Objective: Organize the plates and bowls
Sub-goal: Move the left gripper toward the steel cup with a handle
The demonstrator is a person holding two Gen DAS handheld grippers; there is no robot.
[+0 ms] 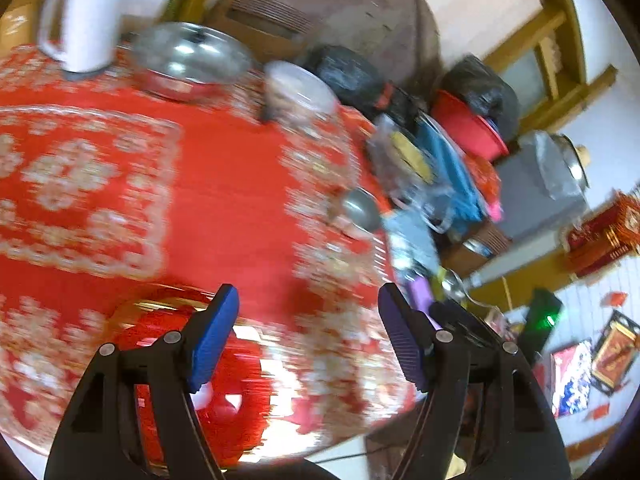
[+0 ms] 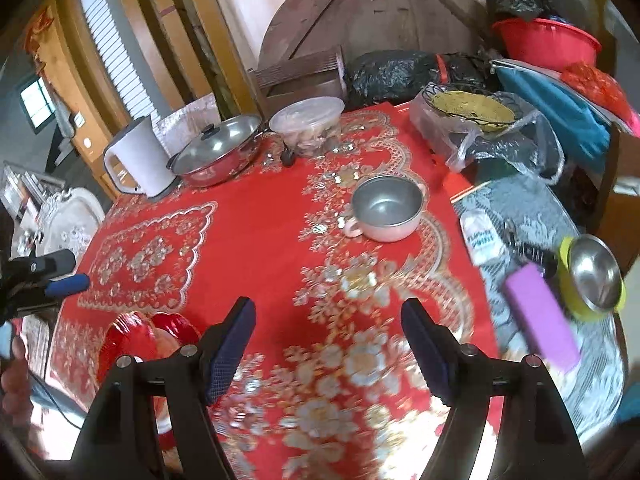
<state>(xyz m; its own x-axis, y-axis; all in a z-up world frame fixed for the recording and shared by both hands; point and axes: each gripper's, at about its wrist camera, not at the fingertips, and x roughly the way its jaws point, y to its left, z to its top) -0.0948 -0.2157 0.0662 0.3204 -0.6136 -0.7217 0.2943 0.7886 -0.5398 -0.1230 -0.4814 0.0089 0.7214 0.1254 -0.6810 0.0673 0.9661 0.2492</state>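
Both grippers are held spread and empty above the red tablecloth point(image 2: 248, 240): the left gripper point(image 1: 308, 332) beside the red plates point(image 1: 224, 380), the right gripper point(image 2: 328, 352) short of the metal bowl point(image 2: 387, 208).

Tablecloth point(image 2: 256, 216) looked like glossy red cloth with metallic floral print. Small bowl point(image 2: 387, 208) had a matt metal inside; lidded pan point(image 2: 218, 150) was shiny steel. Red plates point(image 2: 136, 340) were glossy, kettle point(image 2: 138, 160) smooth white plastic.
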